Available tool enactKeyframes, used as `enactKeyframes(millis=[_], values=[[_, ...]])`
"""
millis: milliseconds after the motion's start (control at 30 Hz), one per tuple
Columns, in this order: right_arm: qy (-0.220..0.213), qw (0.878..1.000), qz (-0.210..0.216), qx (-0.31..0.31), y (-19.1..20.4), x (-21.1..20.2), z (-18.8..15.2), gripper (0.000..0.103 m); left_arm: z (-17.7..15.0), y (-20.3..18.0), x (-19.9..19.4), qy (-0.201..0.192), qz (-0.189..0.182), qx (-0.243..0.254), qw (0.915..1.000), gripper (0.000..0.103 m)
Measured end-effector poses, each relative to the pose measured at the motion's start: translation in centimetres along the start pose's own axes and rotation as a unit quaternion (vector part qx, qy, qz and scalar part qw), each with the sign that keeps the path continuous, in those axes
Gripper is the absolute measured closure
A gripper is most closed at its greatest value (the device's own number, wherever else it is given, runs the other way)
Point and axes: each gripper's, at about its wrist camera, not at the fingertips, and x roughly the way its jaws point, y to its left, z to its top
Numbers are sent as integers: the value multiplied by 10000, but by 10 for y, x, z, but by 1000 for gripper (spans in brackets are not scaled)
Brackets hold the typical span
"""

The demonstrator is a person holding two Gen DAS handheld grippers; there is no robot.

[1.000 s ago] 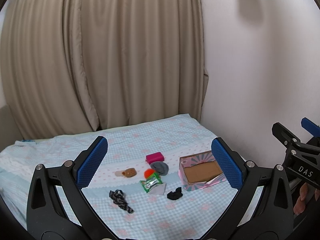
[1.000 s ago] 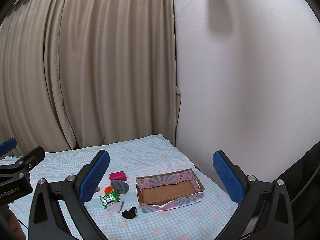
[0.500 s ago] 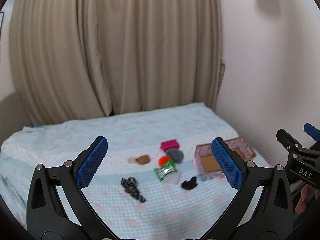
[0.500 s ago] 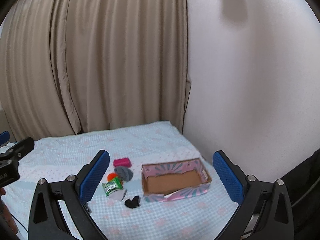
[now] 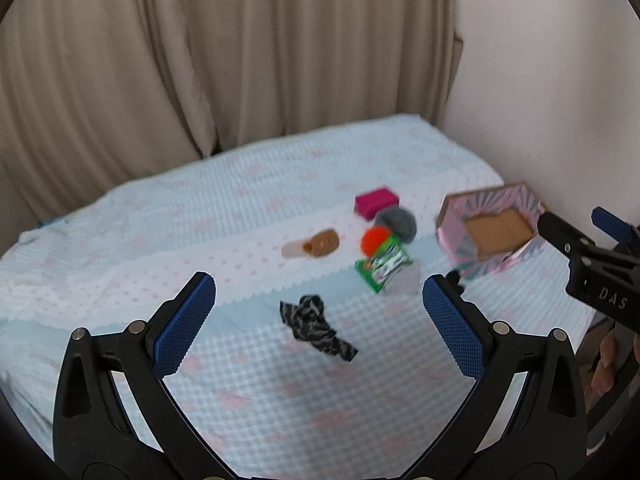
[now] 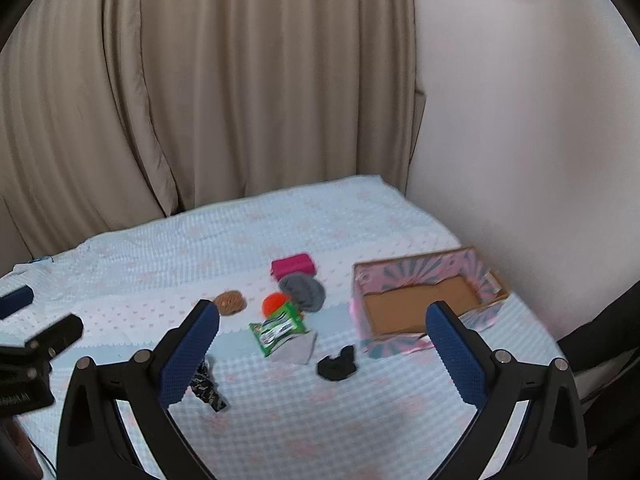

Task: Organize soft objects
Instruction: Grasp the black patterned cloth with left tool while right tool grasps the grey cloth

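Note:
Soft items lie on a light blue bedspread (image 5: 120,240). A black-and-white patterned cloth (image 5: 316,326) lies nearest, between my open left gripper's (image 5: 318,326) fingers. Beyond it are a green packet (image 5: 382,264), an orange ball (image 5: 374,238), a grey cloth (image 5: 398,220), a magenta pouch (image 5: 376,200) and a brown plush (image 5: 322,242). A pink patterned cardboard box (image 6: 430,300) stands open at the right, with nothing in it. A small black cloth (image 6: 337,364) lies in front of it. My right gripper (image 6: 320,356) is open and empty above the bed.
Beige curtains (image 6: 220,100) hang behind the bed and a white wall (image 6: 520,140) runs along its right side. The right gripper shows in the left wrist view (image 5: 588,264); the left gripper shows at the left of the right wrist view (image 6: 36,344).
Both grippers have moved forward and down toward the bed. The objects look larger and nearer. Both grippers stay open and nothing has been picked up.

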Motion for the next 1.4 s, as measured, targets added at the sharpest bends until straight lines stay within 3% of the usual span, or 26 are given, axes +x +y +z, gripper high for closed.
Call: enactKeyframes(millis=[300,600,900,1033,1100,1333,1400], values=[[487,9985,-181,-184,35,117,-47,0,-36,26,131,593,-241,-116,9979,0],[1044,9912,-65,-807,42,236,-110,0,-88,16,253,1146,-323,-151,9928,0],[1414,9810,328,-1288,41,320,-148,0,-132,2,305,1571,-280,-58,9872,3],[1548,9762,579,-1406,39,338,-154,13,-140,-4,315,1632,-161,104,9864,8],[1537,9755,745,-1390,36,341,-151,19,-139,-5,315,1594,-153,159,9870,12],[1610,9709,1092,-1399,43,348,-144,55,-126,2,315,1513,-51,9,9885,65],[1601,9721,1066,-1339,43,349,-143,67,-120,7,318,1521,-54,-42,9883,70]])
